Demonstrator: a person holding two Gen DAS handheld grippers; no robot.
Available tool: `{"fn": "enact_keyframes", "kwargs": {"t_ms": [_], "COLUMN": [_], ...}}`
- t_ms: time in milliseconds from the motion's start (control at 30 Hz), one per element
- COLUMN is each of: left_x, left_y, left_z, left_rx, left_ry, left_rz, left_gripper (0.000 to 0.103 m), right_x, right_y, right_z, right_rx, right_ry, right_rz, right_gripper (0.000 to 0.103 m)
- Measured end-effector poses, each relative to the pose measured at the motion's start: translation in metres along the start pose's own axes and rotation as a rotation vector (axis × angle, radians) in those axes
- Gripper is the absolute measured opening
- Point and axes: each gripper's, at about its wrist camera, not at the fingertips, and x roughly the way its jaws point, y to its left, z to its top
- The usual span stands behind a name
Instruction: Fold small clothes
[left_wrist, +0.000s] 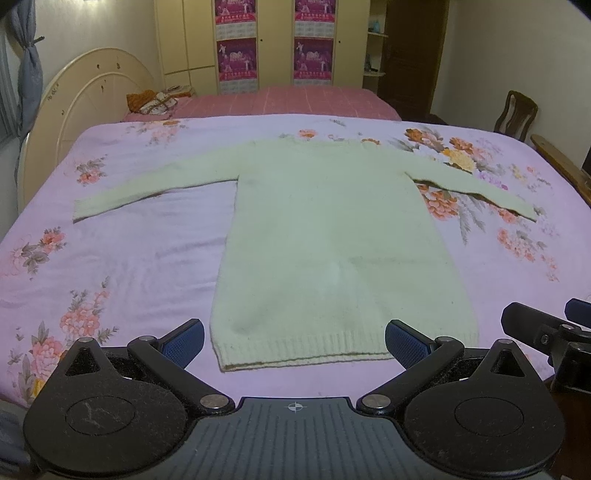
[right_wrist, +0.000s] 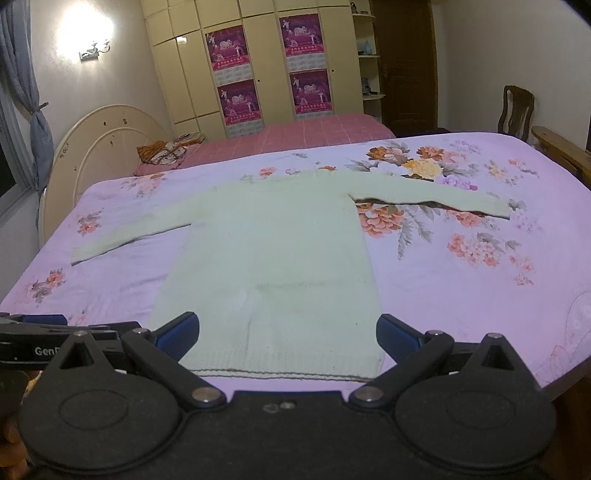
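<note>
A pale green knitted sweater (left_wrist: 332, 236) lies flat on the bed, hem toward me, both sleeves spread out sideways. It also shows in the right wrist view (right_wrist: 273, 254). My left gripper (left_wrist: 294, 341) is open and empty, its blue pads wide apart just above the hem's near edge. My right gripper (right_wrist: 287, 334) is open and empty, its pads spanning the hem. The right gripper also shows at the right edge of the left wrist view (left_wrist: 546, 332). The left gripper shows at the left edge of the right wrist view (right_wrist: 55, 332).
The sweater rests on a lilac floral bedsheet (left_wrist: 110, 258). A cream headboard (left_wrist: 85, 96) stands at the left. A second bed with a pink cover (left_wrist: 288, 101) lies behind. A wooden chair (left_wrist: 515, 114) and wooden bed frame edge (right_wrist: 561, 151) are at the right.
</note>
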Motion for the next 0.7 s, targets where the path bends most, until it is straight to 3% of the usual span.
{"fn": "enact_keyframes", "kwargs": {"t_ms": [700], "left_x": [0.0071], "left_y": [-0.0050], "left_z": [0.0036], "left_rx": [0.003], "left_ry": [0.015], "left_rz": [-0.012], "left_gripper": [0.103], "right_x": [0.0035], "right_y": [-0.0081], "right_z": [0.0007], "right_rx": [0.016], "right_ry": [0.002], "right_rz": [-0.013], "right_gripper": [0.102]}}
